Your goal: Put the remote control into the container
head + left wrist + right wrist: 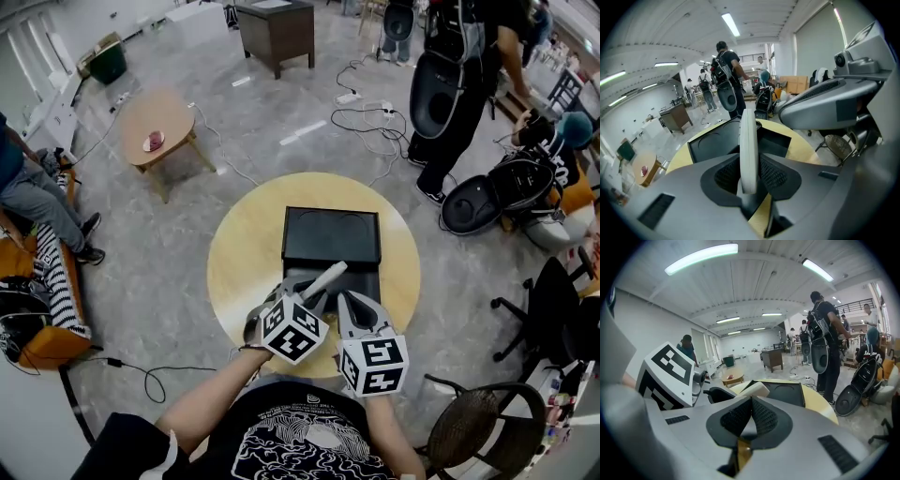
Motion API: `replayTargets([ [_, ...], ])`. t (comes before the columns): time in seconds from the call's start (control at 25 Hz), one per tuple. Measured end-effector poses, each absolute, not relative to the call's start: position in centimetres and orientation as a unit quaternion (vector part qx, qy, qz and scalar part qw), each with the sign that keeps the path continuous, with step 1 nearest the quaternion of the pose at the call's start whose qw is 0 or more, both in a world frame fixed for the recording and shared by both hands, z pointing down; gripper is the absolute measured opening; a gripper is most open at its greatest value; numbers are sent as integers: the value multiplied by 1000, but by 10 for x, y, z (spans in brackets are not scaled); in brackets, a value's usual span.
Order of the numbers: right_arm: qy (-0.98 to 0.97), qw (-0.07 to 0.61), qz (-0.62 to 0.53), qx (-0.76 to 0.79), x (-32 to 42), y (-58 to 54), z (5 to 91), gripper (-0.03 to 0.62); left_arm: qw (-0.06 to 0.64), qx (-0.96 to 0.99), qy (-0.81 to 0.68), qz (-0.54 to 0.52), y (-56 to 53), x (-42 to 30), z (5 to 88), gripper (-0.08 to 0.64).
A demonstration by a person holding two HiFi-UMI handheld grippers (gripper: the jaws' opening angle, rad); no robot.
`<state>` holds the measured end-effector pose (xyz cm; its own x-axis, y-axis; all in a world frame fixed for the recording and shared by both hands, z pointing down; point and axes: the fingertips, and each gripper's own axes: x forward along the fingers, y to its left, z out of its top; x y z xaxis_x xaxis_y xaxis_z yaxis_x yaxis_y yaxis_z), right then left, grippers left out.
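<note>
A slim white remote control (324, 279) is clamped in my left gripper (314, 292) and sticks out forward, over the near edge of the black container (331, 234) on the round yellow table (239, 272). Seen from the left gripper view, the remote (748, 136) stands edge-on between the pads of my left gripper (749, 174), with the container (712, 143) beyond it. My right gripper (359, 302) hovers close beside the left one, shut with nothing in it. In the right gripper view my right gripper (751, 403) has its pads together, and the remote's tip (752, 390) shows before the container (785, 392).
A small wooden side table (159, 127) and a dark cabinet (277, 33) stand farther off. Cables (370, 117) lie on the floor. A person in black (464, 84) stands at the right by bags, a seated person (33, 202) at the left, and a chair (478, 427) at the near right.
</note>
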<state>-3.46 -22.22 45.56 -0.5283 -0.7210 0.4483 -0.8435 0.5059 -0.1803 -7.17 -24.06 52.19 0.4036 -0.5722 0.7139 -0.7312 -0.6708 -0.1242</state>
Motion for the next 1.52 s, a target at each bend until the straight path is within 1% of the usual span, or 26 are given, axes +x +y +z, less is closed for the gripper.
replayTargets([
  [0.16, -844, 169, 194, 470, -31, -227, 461, 21, 111, 829, -359, 415, -243, -72, 539, 110],
  [0.36, -836, 178, 200, 478, -27, -230, 468, 21, 89, 824, -324, 455, -247, -69, 549, 110],
  [0.88, -814, 184, 213, 508, -2, -239, 476, 21, 84, 803, -228, 544, -253, -52, 585, 110],
  [1.52, -793, 177, 229, 536, 18, -240, 480, 21, 64, 776, -165, 605, -251, -47, 618, 110],
])
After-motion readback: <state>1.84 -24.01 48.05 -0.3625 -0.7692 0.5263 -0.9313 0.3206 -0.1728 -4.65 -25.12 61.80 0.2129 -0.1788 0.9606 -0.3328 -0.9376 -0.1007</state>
